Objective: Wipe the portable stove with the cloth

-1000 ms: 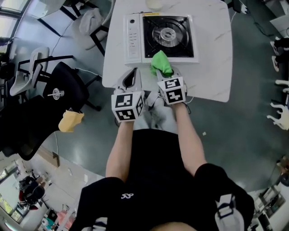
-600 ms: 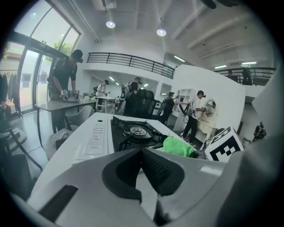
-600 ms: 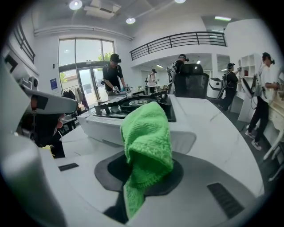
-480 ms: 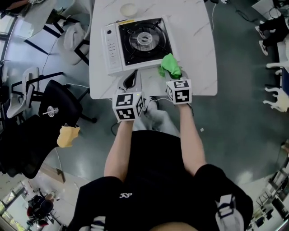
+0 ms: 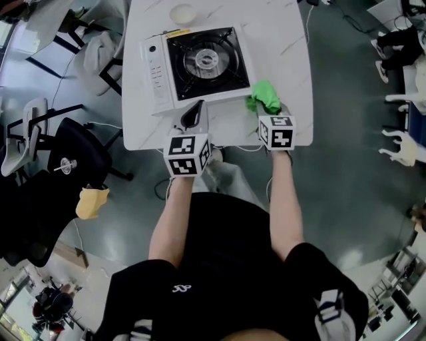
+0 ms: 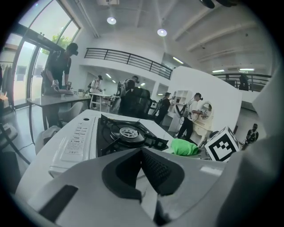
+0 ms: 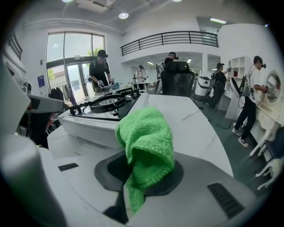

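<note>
cloth (image 5: 265,97): green, bunched, pinched between the jaws of the right gripper (image 7: 135,175). one fold stands up above the dark pads (image 7: 171,175), and a tail hangs down between them. we place the cloth just off the near right corner of the portable stove (image 5: 200,63), over the white table (image 5: 286,40). whether it touches the stove's side we cannot tell.

stove sits on the far left part of the table, with the black burner top (image 5: 203,60) on the right and the pale control strip (image 5: 154,66) on the left. small pale bowl (image 5: 182,13) just beyond it, at the far edge.

left gripper (image 6: 143,168): jaws closed on each other, nothing between them. it is held at the table's near edge, in front of the stove's left half. we note the two grippers apart, not touching.
</note>
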Demonstrator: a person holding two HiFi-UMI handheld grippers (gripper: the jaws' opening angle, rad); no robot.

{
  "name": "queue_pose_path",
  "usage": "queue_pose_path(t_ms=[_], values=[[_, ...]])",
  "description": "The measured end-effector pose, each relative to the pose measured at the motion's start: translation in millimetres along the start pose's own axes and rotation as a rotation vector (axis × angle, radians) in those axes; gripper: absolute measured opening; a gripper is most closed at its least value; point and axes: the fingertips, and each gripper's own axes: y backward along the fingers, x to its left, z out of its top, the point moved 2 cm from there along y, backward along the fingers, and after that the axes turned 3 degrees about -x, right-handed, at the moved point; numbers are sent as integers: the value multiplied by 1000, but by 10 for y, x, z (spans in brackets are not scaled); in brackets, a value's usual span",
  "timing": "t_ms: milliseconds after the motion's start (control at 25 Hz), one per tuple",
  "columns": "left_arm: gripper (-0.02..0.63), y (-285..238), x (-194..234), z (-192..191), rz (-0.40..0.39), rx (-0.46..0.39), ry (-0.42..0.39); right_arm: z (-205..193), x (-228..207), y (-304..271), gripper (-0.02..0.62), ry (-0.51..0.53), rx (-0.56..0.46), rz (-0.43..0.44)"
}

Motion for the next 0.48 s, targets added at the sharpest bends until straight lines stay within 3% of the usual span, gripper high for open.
queue_pose_path(t_ms=[240, 480], values=[[-5, -25, 335, 137, 40, -6, 19, 35, -196, -52, 48, 37, 49, -39], [-5, -118, 568, 370, 48, -27, 26, 344, -437, -185, 46, 50, 69, -79]])
